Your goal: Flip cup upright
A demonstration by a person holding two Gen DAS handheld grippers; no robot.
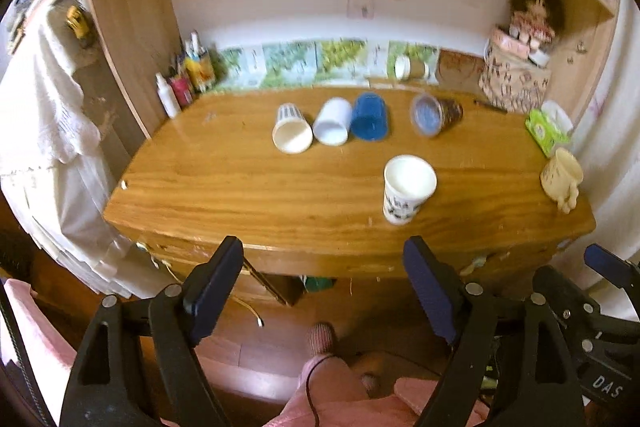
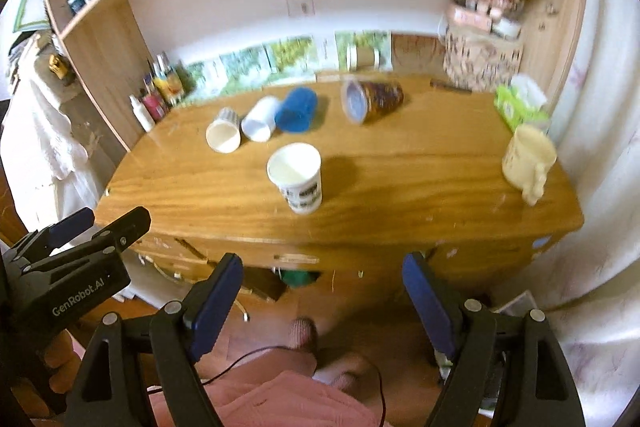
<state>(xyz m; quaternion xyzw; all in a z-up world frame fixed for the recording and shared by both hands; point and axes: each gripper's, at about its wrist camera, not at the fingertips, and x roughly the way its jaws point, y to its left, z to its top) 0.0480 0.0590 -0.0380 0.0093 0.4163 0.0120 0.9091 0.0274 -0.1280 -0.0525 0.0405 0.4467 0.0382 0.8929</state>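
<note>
- Wooden table (image 1: 240, 187) filled the middle of both wrist views, with a shelf unit (image 1: 132, 27) rising behind it.
- Both tools hung short of the table's near edge, over the floor: the left tool (image 1: 323, 259) had its jaws spread wide with nothing between them, and the right tool (image 2: 322, 275) was equally wide apart and held nothing.
- One white printed cup (image 1: 407, 189) stood upright near the front of the table, mouth up.
- Four cups lay on their sides in a row farther back: a cream cup (image 1: 291, 129), a white cup (image 1: 333, 121) touching a blue cup (image 1: 370, 117), and a patterned cup (image 1: 436, 113) set apart to the right.
- A cream mug (image 1: 562, 175) stood at the right edge, beside a green tissue pack (image 1: 546, 129).
</note>
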